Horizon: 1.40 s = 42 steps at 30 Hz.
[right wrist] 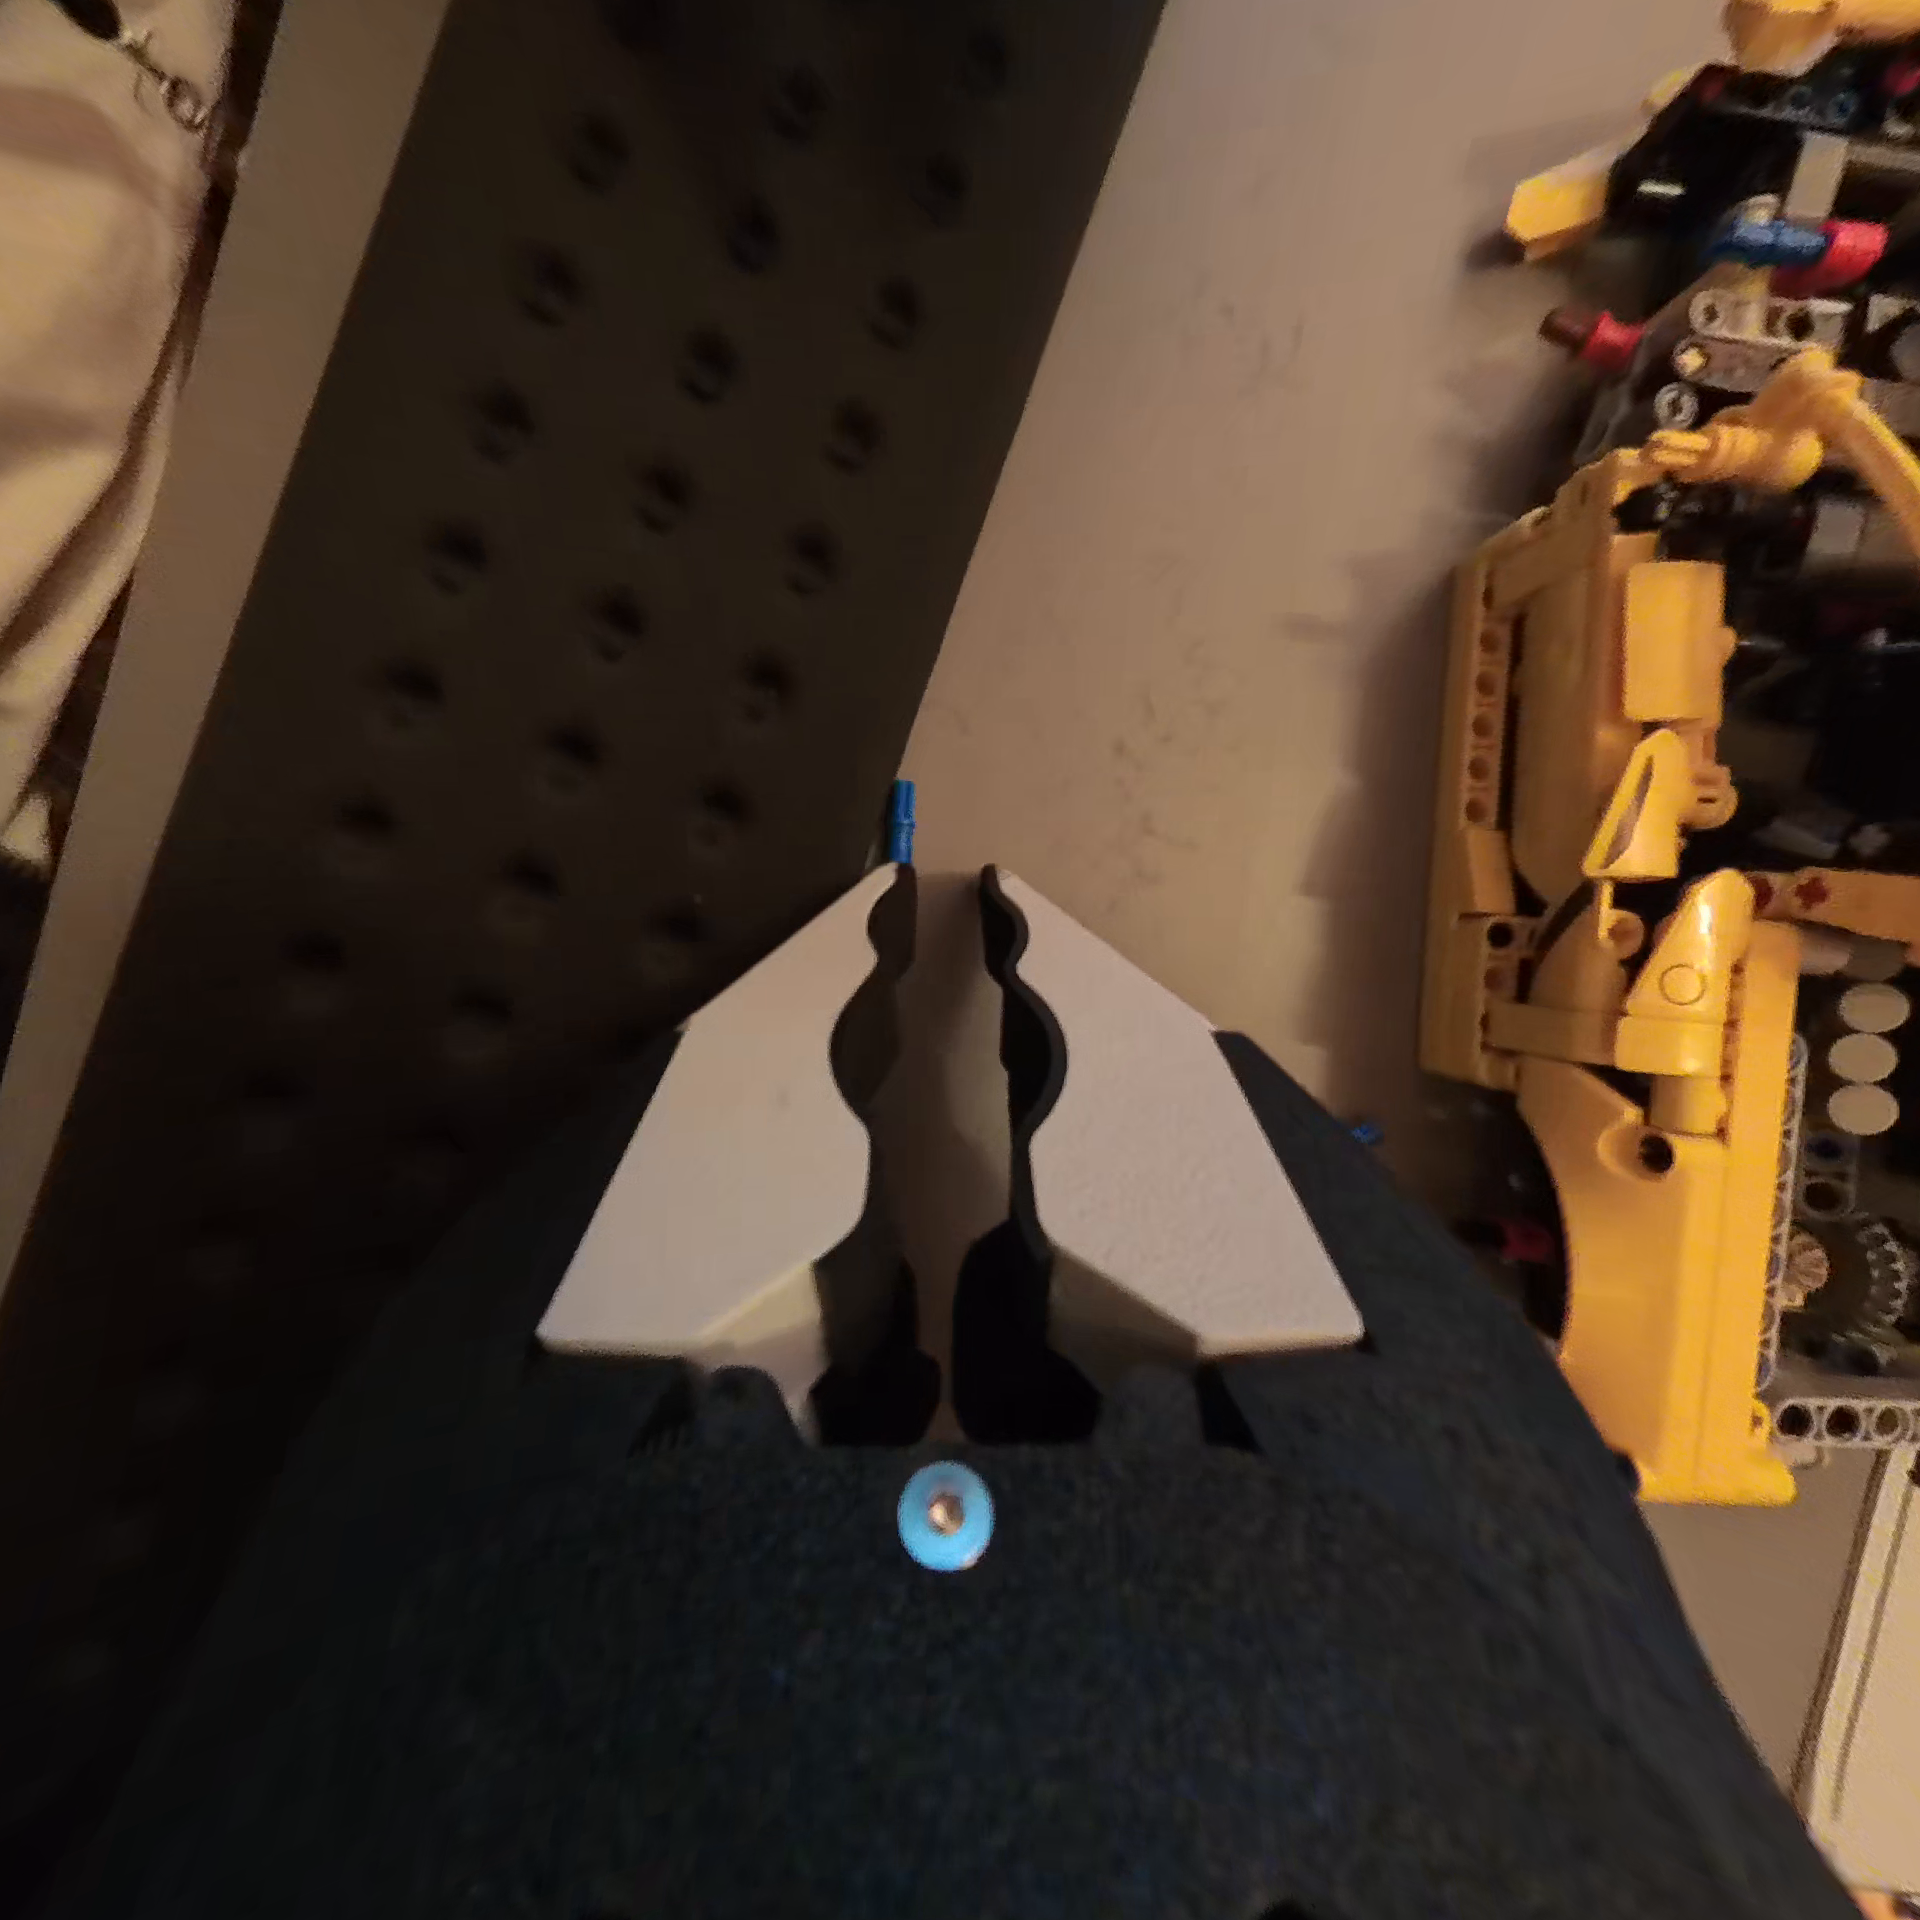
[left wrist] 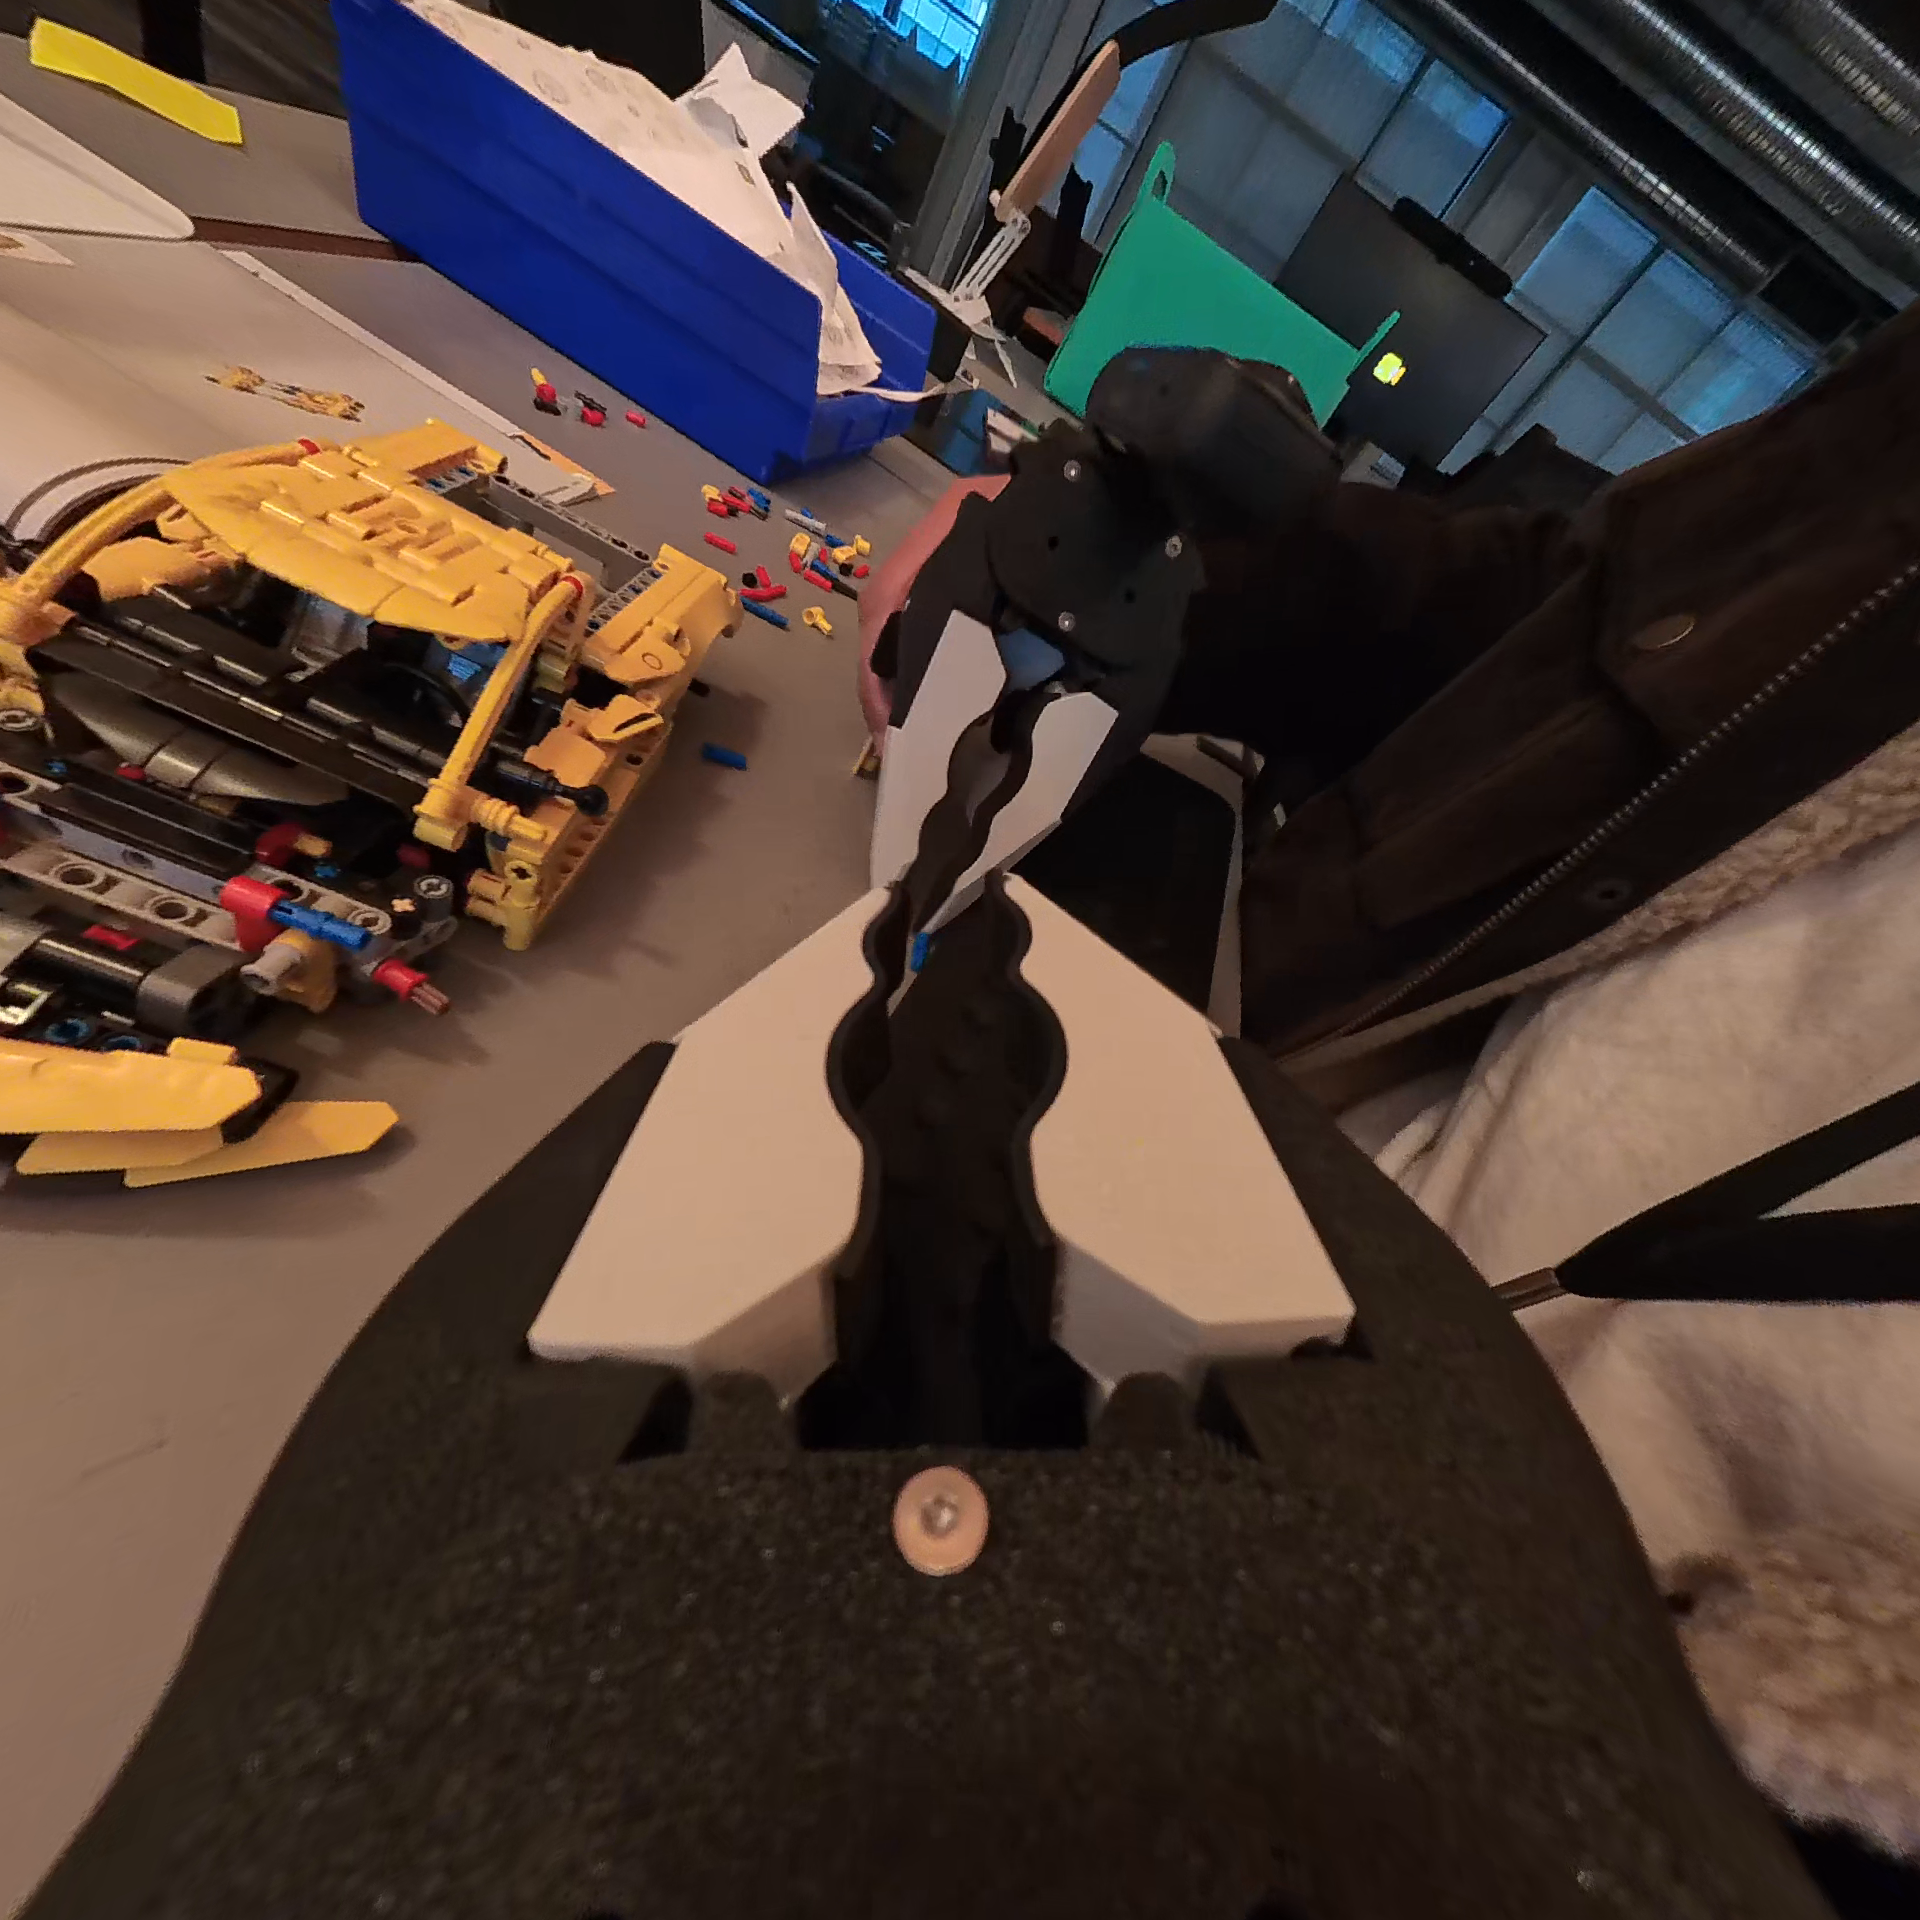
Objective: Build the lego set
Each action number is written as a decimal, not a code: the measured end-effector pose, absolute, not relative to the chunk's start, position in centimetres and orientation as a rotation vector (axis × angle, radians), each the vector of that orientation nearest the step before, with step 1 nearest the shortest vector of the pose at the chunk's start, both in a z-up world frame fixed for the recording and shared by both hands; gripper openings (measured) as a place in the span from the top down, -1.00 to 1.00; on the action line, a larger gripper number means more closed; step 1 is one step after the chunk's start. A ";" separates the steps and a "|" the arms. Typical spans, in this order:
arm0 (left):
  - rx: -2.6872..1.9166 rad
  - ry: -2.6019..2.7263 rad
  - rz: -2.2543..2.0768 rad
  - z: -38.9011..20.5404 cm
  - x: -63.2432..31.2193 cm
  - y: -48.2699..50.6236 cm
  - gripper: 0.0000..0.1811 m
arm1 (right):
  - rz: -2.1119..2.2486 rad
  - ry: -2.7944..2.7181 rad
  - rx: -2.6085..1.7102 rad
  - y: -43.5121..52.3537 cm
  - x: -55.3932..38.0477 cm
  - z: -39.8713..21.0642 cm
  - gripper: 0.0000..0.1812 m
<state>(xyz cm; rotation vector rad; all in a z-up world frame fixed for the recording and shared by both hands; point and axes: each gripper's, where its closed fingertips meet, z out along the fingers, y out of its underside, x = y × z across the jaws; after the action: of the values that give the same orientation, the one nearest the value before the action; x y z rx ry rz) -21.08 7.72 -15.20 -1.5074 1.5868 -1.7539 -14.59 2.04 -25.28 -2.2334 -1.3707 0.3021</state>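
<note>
Yellow lego car (left wrist: 312,675) sits half-built on the grey table (left wrist: 208,1351), its grey and black frame still bare along the near side. Away from the car, off past its front corner, the two tongs meet nose to nose. The left gripper (left wrist: 945,888) has its white fingers a little apart, nothing visibly between them, and through that gap you can see the tip of the other tool. The right gripper (right wrist: 948,873) points down beside the car with only a slim slit between its fingers. A small blue pin (right wrist: 902,821) pokes out just past the tip of one finger. It is up at the tips, well clear of the car, but I cannot tell whether it is actually pinched or only sitting against that finger. Beyond the pin, on the side away from the car, a dark perforated panel (right wrist: 582,520) runs along the table edge. Loose red, blue and yellow pieces (left wrist: 790,561) lie scattered just behind the car, and a blue bin (left wrist: 623,239) stuffed with paper stands farther back from it. Flat yellow panels (left wrist: 156,1101) lie on the table just in front of the car. A person's brown jacket and pale fleece (left wrist: 1662,1143) fill the side opposite the car.
</note>
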 end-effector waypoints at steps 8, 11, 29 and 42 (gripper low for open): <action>-1.520 1.563 -1.757 -15.1 -21.2 8.2 0.84 | 0.409 -1.269 -2.242 2.7 -15.5 -24.9 0.82; -1.521 1.569 -1.733 -15.2 -21.3 8.4 0.84 | 0.424 -1.294 -2.255 2.8 -15.4 -24.7 0.78; -1.523 1.562 -1.720 -15.2 -21.5 8.6 0.84 | 0.351 -1.271 -2.297 3.5 -15.1 -24.6 0.81; -1.490 1.558 -1.558 -15.6 -21.0 9.3 0.82 | 0.723 -0.681 -2.195 7.7 -18.2 -19.4 0.96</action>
<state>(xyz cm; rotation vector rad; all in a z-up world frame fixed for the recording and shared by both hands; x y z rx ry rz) -20.96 9.26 -15.55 -1.4901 1.5578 -1.5582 -18.19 7.71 -19.36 -2.1954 -0.6808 0.7235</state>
